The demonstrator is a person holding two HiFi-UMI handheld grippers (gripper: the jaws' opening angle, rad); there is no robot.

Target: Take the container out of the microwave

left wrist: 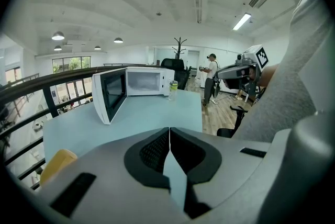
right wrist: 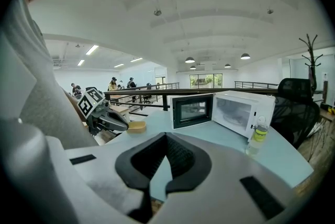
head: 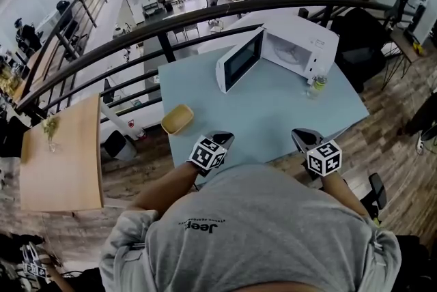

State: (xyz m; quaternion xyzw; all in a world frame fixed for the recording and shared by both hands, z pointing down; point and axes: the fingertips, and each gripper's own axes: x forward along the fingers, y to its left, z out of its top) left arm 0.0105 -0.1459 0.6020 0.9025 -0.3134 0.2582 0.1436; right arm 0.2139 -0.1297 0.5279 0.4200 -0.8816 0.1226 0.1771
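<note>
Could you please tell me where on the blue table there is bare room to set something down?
The widest bare stretch of the table lies in the middle, between the open microwave door, the yellow container and the near edge. The right corner past the bottle is also free. It is crowded round the microwave and bottle.

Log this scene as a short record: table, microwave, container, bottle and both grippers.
table: light blue
microwave: white, at the table's far side, door swung open, no container seen inside
yellow container: on the table near its left front corner, outside the microwave
bottle: upright on the table by the microwave's control-panel corner
left gripper: jaws together, nothing between them, near the table's front edge
right gripper: jaws together, nothing between them, near the table's front edge
</note>
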